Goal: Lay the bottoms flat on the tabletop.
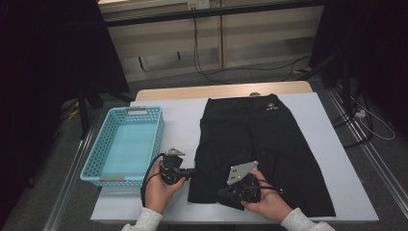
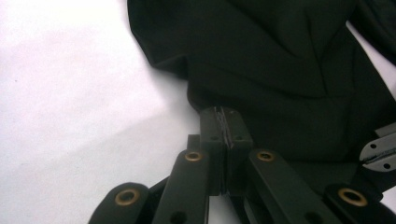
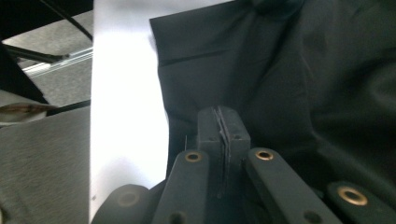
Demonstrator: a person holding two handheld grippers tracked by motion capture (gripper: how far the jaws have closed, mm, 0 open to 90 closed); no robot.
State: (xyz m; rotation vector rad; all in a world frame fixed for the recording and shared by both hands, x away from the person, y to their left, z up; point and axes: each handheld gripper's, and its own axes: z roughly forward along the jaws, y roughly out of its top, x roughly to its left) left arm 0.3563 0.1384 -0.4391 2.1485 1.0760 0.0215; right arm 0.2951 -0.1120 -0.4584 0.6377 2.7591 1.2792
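High view: black shorts (image 1: 262,144) lying flat on the white table (image 1: 183,115), waistband far, hems near; blue basket (image 1: 122,144) standing just left of them, likely waiting to take them once folded.
Left tool (image 1: 188,172): pinching the near left hem corner, so the cloth can be lifted there for a fold.
Right tool (image 1: 226,193): resting on the near hem a little to the right, grey plate on top; tips lost against the black cloth.
Left gripper view: jaws clenched tight at the shorts' (image 2: 261,60) edge; any cloth caught between them being too dark to make out; other tool's plate cut off at the right edge.
Right gripper view: jaws clamped together over the hem of the shorts (image 3: 280,74); a thin layer possibly nipped, hard telling; table edge and floor showing at left.
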